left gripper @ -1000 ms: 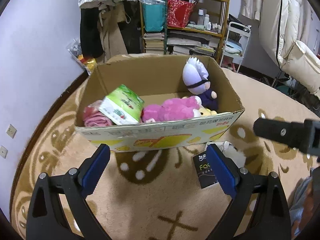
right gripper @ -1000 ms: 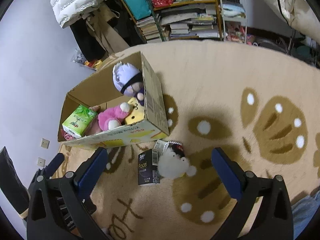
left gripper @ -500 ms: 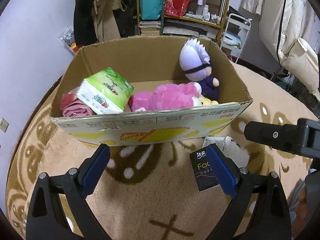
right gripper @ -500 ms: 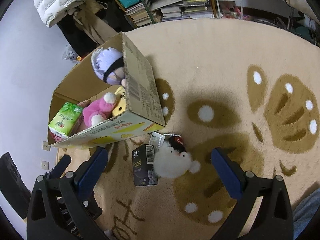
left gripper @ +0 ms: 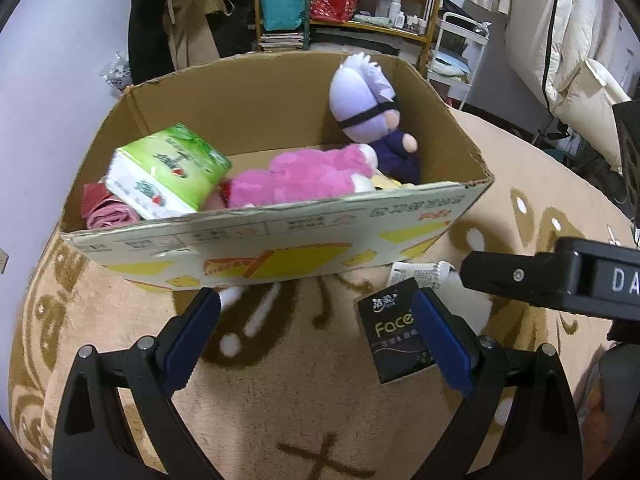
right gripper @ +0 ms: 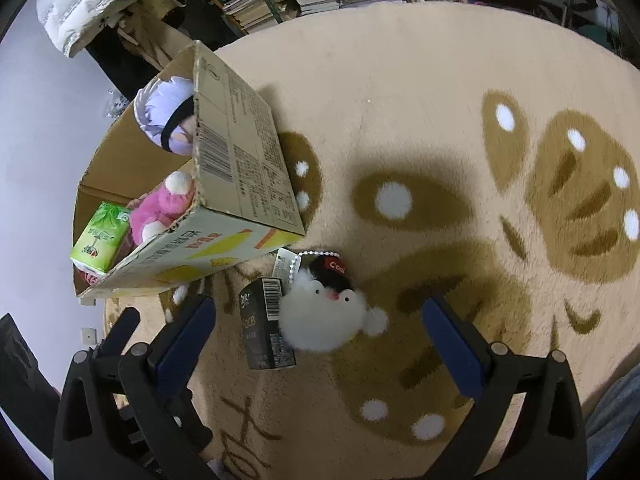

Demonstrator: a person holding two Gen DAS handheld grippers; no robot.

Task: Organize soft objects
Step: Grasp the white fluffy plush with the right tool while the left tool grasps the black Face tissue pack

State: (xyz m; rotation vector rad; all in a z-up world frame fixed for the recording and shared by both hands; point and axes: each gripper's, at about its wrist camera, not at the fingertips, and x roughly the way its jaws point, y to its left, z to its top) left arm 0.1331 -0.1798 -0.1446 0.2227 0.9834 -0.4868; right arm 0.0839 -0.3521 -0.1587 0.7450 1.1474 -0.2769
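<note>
Left wrist view: the cardboard box [left gripper: 276, 236] now fills more of the frame than it did a second ago, showing that the left claw [left gripper: 316, 336] has drawn closer to it over the patterned rug [left gripper: 280, 400]. Inside the box lie a green tissue pack [left gripper: 168, 168], a pink plush [left gripper: 304, 178], a purple-haired doll [left gripper: 368, 108] propped upright in the far right corner, and a pink cloth [left gripper: 106, 210] under the tissue pack. Still outside, on the rug just beside the box's near right corner, are a black tissue pack [left gripper: 396, 336] and a white plush [right gripper: 324, 320] with a bead chain, the two touching one another. Right wrist view: these same two items have grown larger and moved nearer the centre between the fingers, so the right claw [right gripper: 320, 344] has descended toward them; judged from this, the white plush is the next piece to be collected, and the sorting is mostly done with two items remaining. Both claws stand with their blue-padded fingers spread wide and grip nothing. The left claw points forward and downward at the box's near wall; the right claw points steeply down over the white plush, its body visible at the right edge of the left wrist view.
</note>
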